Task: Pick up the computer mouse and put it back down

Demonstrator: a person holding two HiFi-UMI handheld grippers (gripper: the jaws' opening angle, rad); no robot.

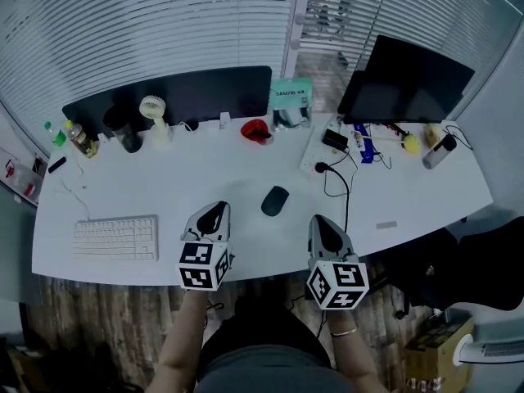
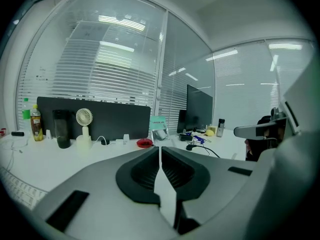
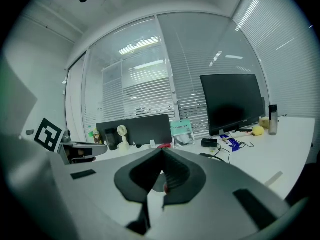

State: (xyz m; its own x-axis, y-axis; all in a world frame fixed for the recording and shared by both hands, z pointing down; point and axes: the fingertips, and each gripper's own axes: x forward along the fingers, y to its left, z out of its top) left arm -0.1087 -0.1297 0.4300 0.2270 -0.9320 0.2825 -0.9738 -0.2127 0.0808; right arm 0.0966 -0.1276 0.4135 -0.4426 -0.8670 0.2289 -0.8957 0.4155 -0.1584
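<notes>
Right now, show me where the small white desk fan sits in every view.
Head view: white fan at the desk's far left, before the dark divider.
Left gripper view: fan left of centre.
Right gripper view: fan left of centre, small.
Shared landmark: black monitor, right of the fan in all three.

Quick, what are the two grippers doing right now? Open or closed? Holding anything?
Left gripper: jaws closed, holding nothing.
Right gripper: jaws closed, holding nothing.
</notes>
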